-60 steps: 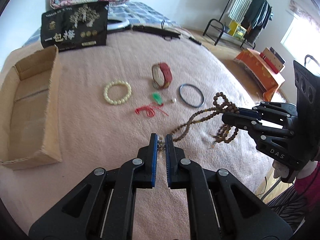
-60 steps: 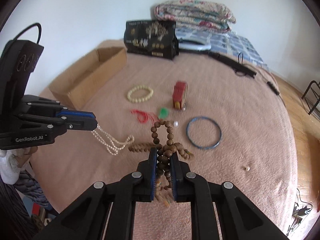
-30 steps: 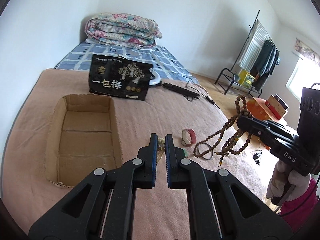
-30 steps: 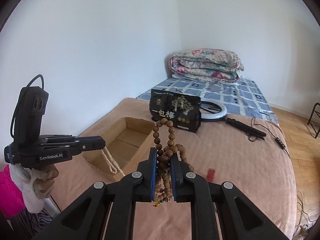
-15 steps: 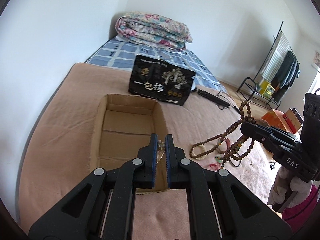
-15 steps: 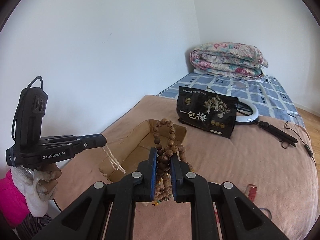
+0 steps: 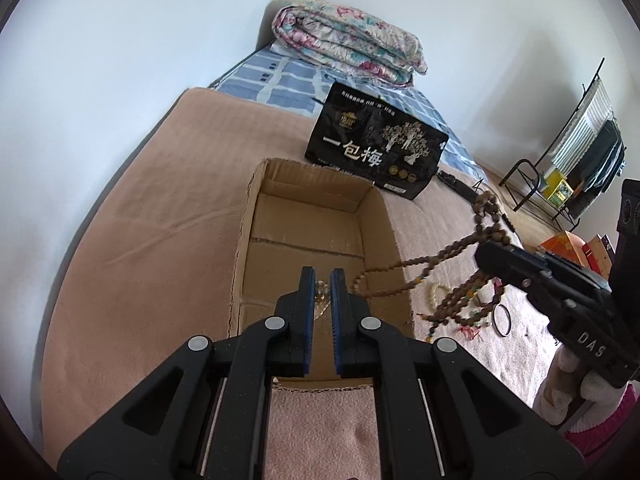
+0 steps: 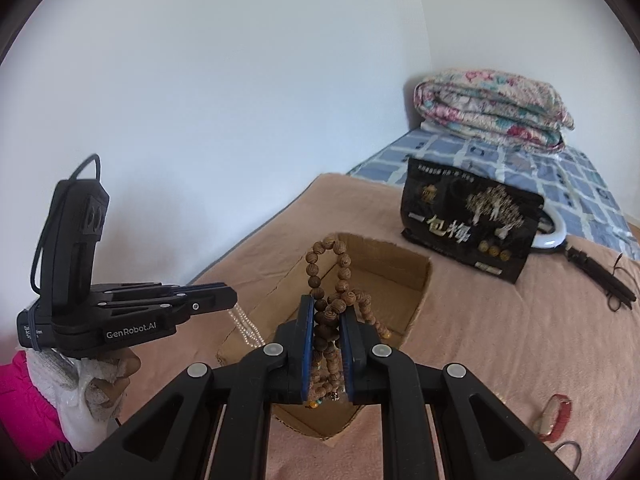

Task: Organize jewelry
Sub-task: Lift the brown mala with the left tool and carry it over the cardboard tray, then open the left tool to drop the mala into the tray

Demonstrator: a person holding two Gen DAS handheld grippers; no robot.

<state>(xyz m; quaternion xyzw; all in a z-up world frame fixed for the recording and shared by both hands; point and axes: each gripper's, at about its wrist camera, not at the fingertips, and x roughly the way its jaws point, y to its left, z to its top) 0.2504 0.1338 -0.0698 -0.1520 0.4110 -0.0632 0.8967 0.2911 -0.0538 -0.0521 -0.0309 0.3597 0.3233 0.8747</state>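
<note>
An open cardboard box [image 7: 256, 216] lies on the pink blanket; it also shows in the right wrist view [image 8: 420, 280]. My left gripper [image 7: 321, 280] is shut on a pearl necklace [image 8: 244, 326], which hangs over the box's near end. My right gripper [image 8: 326, 316] is shut on a long brown wooden bead necklace [image 8: 340, 264], held above the box's right side; its strands [image 7: 420, 260] dangle over the box's right wall. A cream bead bracelet [image 7: 438, 292], a dark bangle [image 7: 502, 316] and a red bracelet [image 8: 558, 420] lie on the blanket.
A black printed bag [image 7: 376, 152] stands behind the box. A folded floral quilt [image 7: 348, 44] lies at the back. A white ring light [image 8: 554, 236] with its black handle lies right of the bag. A clothes rack [image 7: 576, 160] stands off the bed.
Both grippers have lifted their necklaces off the blanket and carried them left to above the cardboard box. The box has grown closer in both views.
</note>
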